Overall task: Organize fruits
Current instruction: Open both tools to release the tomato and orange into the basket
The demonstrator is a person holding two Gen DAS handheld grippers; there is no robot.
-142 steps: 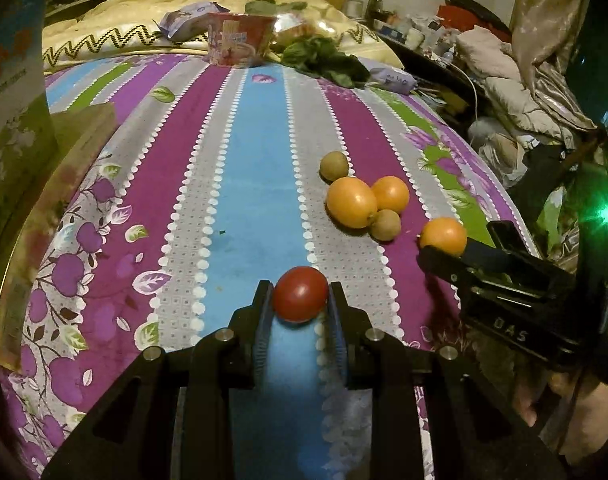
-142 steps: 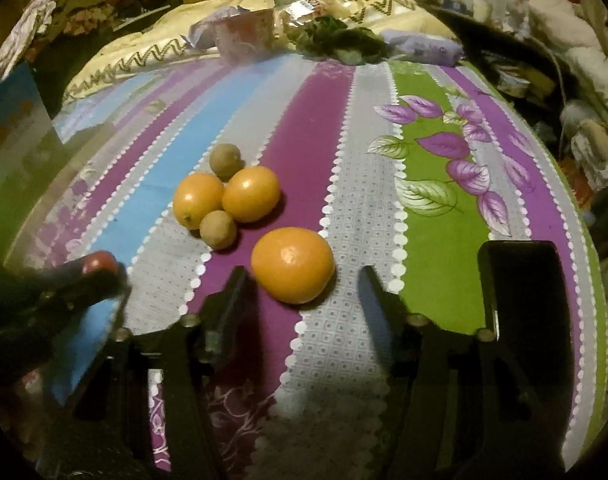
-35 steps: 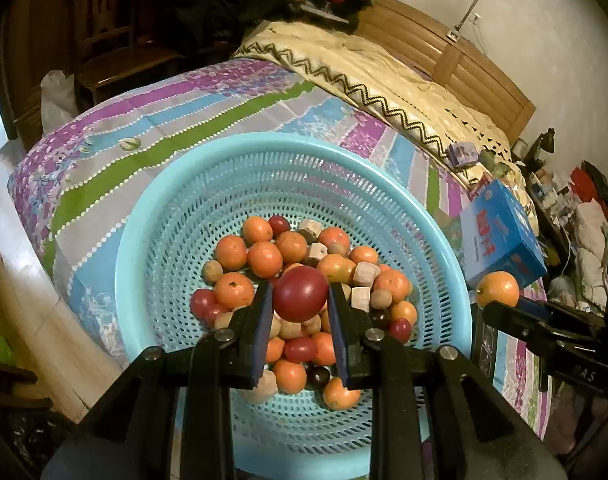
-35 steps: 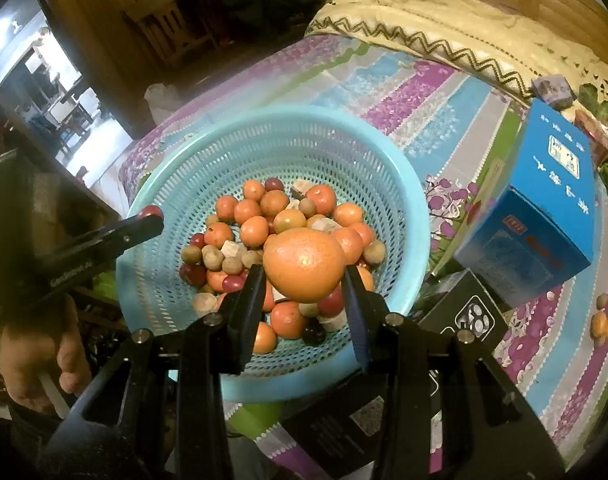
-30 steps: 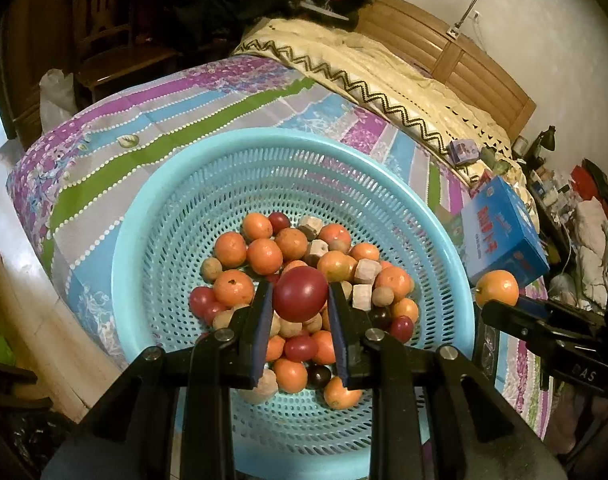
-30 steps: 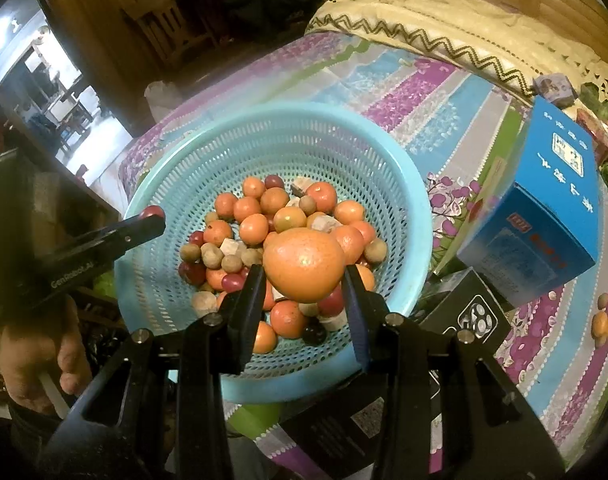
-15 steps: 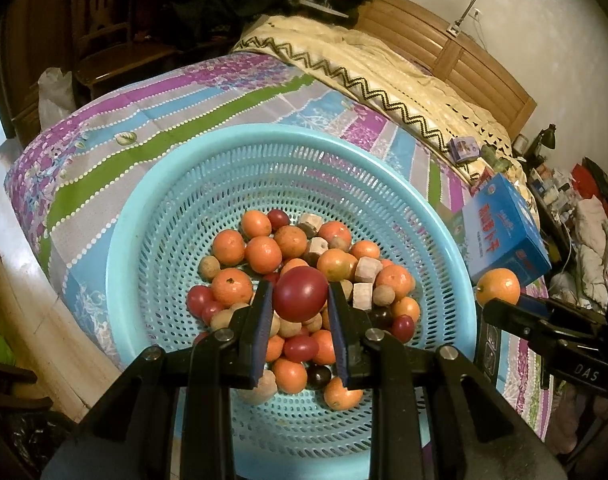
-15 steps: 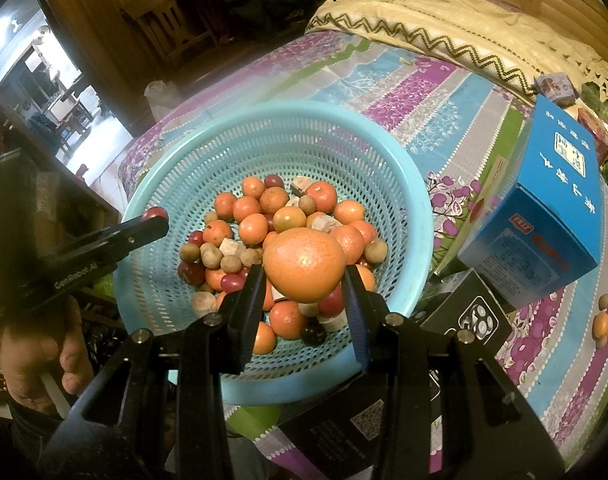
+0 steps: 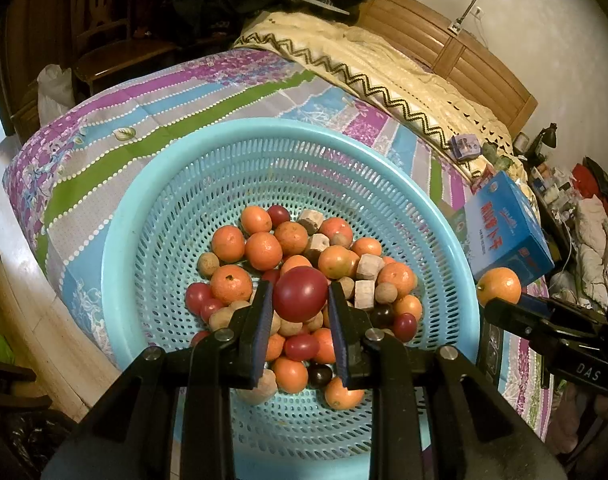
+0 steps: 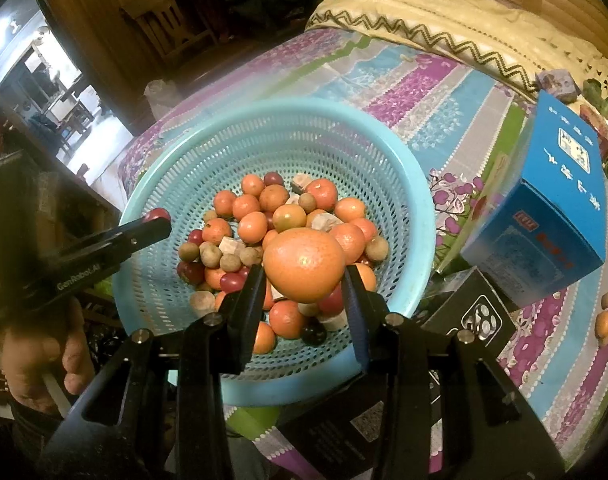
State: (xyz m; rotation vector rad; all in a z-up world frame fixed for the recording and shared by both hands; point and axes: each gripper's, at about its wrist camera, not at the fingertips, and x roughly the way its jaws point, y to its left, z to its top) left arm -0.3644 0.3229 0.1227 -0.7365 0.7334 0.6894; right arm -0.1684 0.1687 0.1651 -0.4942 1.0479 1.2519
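Two grippers hang above one turquoise basket (image 9: 152, 216), each with a fruit clamped between its jaws. The left gripper (image 9: 300, 300) holds a dark red fruit (image 9: 300, 294), its pads pressed on both flanks; the right gripper (image 10: 304, 268) holds a large orange (image 10: 303, 265) the same way, jaws set wider round it. Both fruits sit over the middle of the basket, clear of the heap (image 10: 264, 216) below.

Much of that heap is hidden: the held fruits and the black fingers cover its near half in both wrist views, so a full count cannot be made. About a dozen small oranges show, several dark red round fruits, a handful of brown ones, and a few pale cube-like pieces whose kind is hard to tell.

The basket's near rim is cut off by the gripper bodies. Right of the basket stands one blue box (image 10: 551, 216), and below that one black box (image 10: 467, 320), partly covered. Far right of the basket, at the picture's edge, a few small fruits (image 10: 607, 322) lie on the striped bedspread (image 10: 435, 76), too blurred to count. One hand (image 10: 44, 356) shows left of the basket, gripping the left gripper's handle.
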